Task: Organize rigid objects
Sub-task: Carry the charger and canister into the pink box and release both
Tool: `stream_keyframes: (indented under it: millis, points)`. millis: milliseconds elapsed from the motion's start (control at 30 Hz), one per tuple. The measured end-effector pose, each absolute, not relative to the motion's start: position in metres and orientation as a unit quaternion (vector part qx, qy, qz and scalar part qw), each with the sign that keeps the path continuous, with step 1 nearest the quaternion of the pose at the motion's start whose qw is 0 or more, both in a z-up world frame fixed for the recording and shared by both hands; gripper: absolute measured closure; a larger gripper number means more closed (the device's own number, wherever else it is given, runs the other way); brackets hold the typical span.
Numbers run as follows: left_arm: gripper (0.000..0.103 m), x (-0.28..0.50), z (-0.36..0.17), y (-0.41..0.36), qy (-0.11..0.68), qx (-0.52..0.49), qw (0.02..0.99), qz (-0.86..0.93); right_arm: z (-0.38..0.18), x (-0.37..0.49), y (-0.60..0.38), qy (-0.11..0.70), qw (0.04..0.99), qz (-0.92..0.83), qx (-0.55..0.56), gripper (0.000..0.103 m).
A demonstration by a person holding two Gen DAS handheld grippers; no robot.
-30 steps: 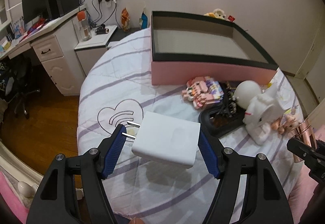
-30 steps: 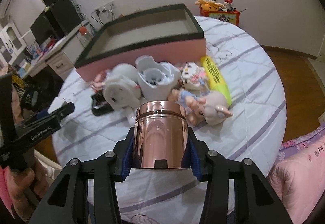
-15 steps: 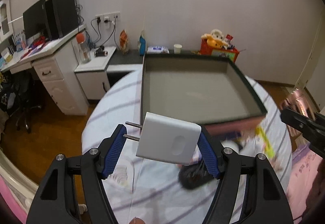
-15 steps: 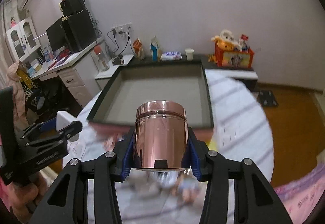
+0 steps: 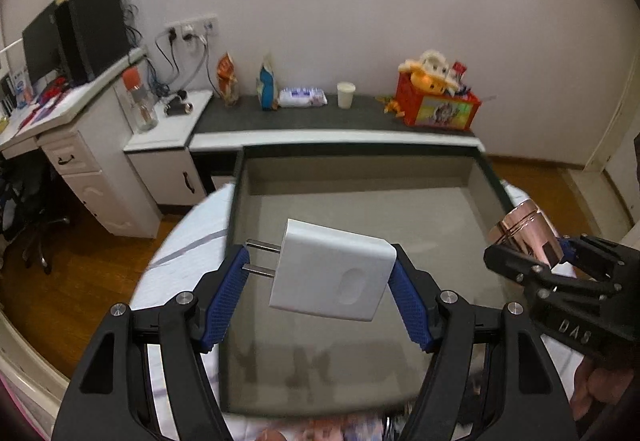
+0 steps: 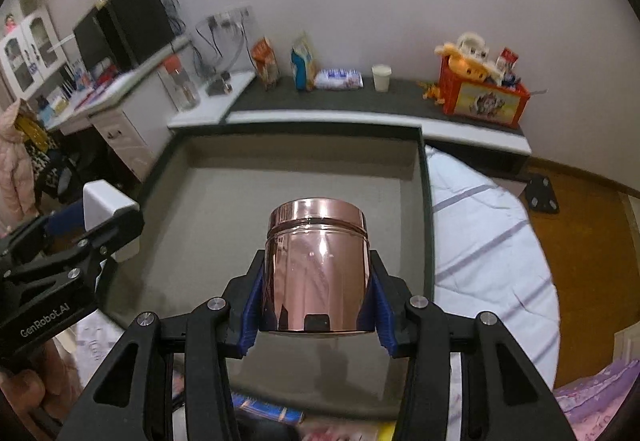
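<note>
My left gripper [image 5: 318, 283] is shut on a white plug adapter [image 5: 332, 277], its two prongs pointing left, held above the left part of an empty grey-lined box [image 5: 360, 209] with a dark rim. My right gripper [image 6: 316, 295] is shut on a shiny copper tin [image 6: 316, 265], held upright above the box [image 6: 240, 201]. The right gripper and tin also show at the right of the left wrist view [image 5: 524, 233]. The left gripper with the adapter shows at the left of the right wrist view [image 6: 106, 203].
The box sits on a round table with a white striped cloth [image 6: 488, 241]. Toys lie blurred at its near edge [image 6: 268, 413]. Behind stand a dark low shelf [image 5: 320, 117] with a cup, packets and a red toy box [image 5: 436, 105], and a white desk [image 5: 60, 129].
Both grippers have risen from the toy pile and moved forward over the open box, each still holding its object. The box now fills the view beneath them.
</note>
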State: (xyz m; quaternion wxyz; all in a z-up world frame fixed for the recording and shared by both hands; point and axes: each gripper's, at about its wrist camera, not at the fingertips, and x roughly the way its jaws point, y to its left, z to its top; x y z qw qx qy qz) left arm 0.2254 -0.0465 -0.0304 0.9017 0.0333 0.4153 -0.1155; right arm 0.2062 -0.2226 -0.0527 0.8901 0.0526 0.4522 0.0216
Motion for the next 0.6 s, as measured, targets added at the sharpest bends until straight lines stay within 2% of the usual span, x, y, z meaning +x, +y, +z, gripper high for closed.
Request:
stream_keyframes:
  millis: [233,300,367,400,433,500,600]
  points:
    - [0.031,0.255,-0.079,-0.067,0.466,0.049,0.878,-0.098,-0.086,0.235,-0.224,0.503,0.864,0.010,0.028,0.055]
    - [0.022,0.256,-0.081,-0.068,0.469,0.053,0.876,-0.095,-0.086,0.235,-0.224,0.502,0.865,0.002,0.020,0.055]
    - [0.009,0.254,-0.078,-0.067,0.463,0.058,0.880,-0.088,-0.084,0.234,-0.225,0.503,0.864,0.002,0.023,0.054]
    - [0.007,0.252,-0.074,-0.065,0.458,0.060,0.883,-0.085,-0.083,0.233,-0.224,0.503,0.864,0.003,0.023,0.049]
    - [0.005,0.250,-0.070,-0.063,0.453,0.060,0.886,-0.083,-0.082,0.232,-0.223,0.499,0.866,0.004,0.024,0.039]
    - [0.003,0.245,-0.063,-0.057,0.445,0.058,0.890,-0.077,-0.077,0.227,-0.221,0.489,0.872,-0.009,0.019,0.027]
    - [0.000,0.236,-0.051,-0.045,0.438,0.047,0.895,-0.076,-0.068,0.218,-0.222,0.472,0.881,-0.005,0.033,0.021]
